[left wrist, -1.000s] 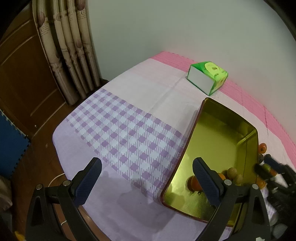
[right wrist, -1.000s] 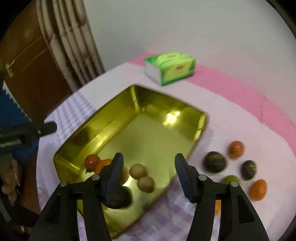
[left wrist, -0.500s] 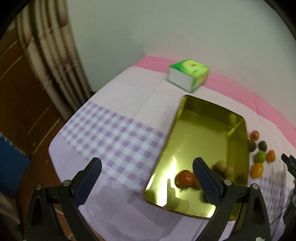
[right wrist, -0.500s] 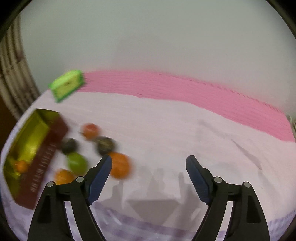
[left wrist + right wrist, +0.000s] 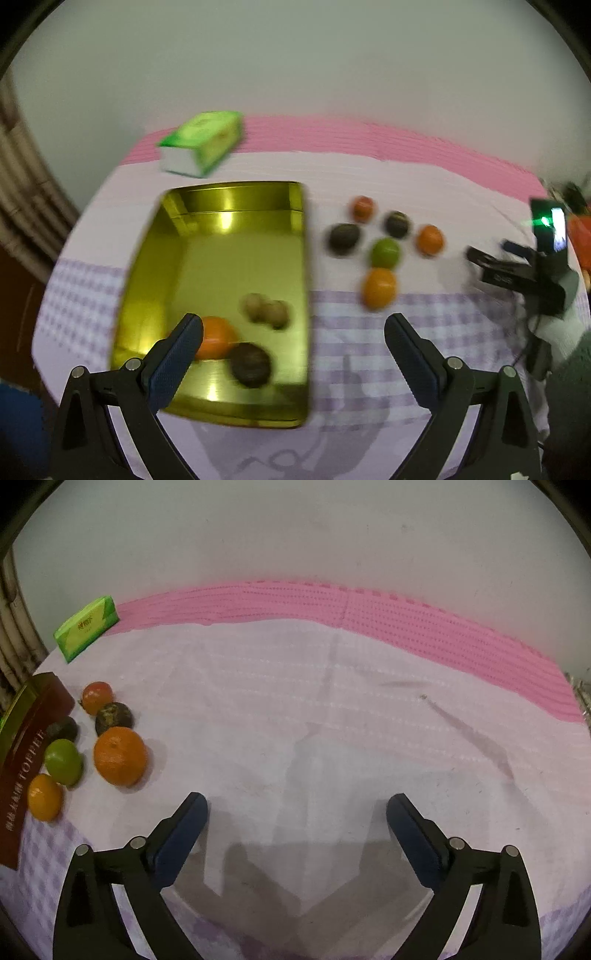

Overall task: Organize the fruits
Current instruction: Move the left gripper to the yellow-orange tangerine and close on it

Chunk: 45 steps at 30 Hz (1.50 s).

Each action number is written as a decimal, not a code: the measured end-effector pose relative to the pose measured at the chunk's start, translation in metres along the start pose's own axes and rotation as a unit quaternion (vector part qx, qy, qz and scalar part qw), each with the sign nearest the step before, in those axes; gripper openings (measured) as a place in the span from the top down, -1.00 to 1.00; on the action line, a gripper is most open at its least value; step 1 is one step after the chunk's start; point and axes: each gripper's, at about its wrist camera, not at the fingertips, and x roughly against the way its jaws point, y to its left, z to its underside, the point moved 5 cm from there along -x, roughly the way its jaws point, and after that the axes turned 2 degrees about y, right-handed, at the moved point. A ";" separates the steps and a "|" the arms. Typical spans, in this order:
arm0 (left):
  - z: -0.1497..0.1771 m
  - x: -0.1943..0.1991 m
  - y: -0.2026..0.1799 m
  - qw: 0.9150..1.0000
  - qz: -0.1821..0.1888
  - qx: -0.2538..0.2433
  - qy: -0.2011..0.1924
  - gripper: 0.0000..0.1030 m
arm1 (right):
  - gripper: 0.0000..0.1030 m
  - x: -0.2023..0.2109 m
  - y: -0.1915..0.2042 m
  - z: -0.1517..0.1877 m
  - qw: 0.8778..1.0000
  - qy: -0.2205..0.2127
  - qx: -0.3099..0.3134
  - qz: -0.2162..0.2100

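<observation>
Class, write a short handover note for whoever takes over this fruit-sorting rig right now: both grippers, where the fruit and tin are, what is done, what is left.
Left gripper: open, empty, above the gold tin.
Right gripper: open, empty, over bare cloth to the right of the loose fruit.
Done: about four fruits lie in the tin, among them an orange one and a dark one; the view is blurred.
Left: six fruits on the cloth beside the tin, including the large orange, green fruit and small red one.
The green tissue box is not part of the job.
</observation>
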 end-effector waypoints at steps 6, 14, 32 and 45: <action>-0.006 -0.022 -0.044 0.999 0.003 -0.042 0.008 -0.87 | -1.00 -0.002 0.000 0.003 1.000 -0.004 0.003 -0.001; -0.012 -0.059 -0.067 0.997 0.011 -0.054 0.047 -0.48 | -1.00 -0.002 -0.001 0.003 1.000 -0.004 0.003 0.000; -0.018 -0.104 -0.079 0.995 0.012 -0.041 0.093 0.15 | -1.00 -0.002 -0.001 0.003 1.000 -0.004 0.003 0.000; -0.011 -0.102 -0.077 0.995 0.027 -0.032 0.094 0.39 | -1.00 -0.003 -0.002 0.002 1.000 -0.004 0.003 0.001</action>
